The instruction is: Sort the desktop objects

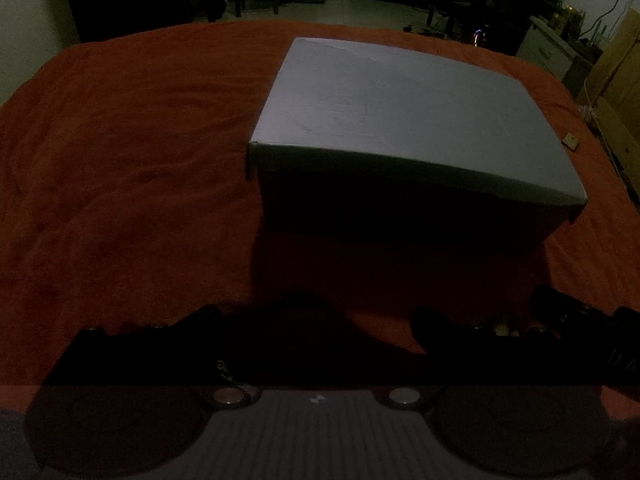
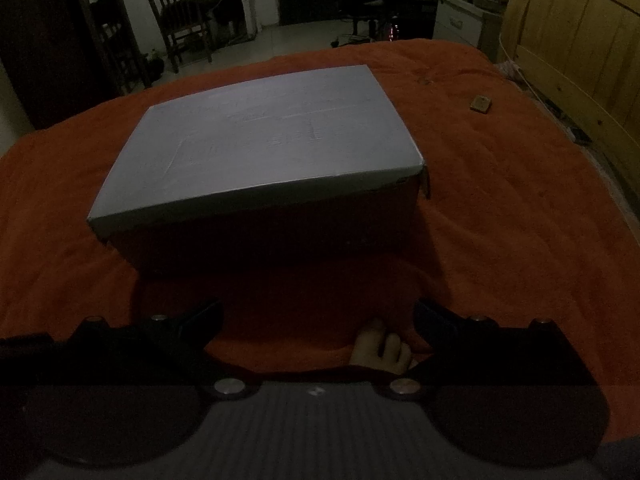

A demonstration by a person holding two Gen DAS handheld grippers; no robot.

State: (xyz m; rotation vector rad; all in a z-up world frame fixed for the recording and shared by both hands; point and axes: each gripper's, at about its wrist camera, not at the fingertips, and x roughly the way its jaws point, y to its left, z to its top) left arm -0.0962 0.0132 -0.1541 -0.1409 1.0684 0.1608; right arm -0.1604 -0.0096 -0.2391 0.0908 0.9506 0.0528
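both grippers, left [image 1: 316, 312] and right [image 2: 316, 308], spread and empty; box [image 2: 260, 140] lidded, small block [image 2: 481, 103] loose on cloth [image 2: 500, 200], so sorting looks barely started or nearly finished.

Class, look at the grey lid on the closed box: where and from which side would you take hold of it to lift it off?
Grip the lid's overhanging front lip, coming from the near side, probably one tongs towards each corner. The lip juts past the dark box wall, offering an edge; the flat top gives nothing to pinch. Both tongs, left and right, already face it, open.
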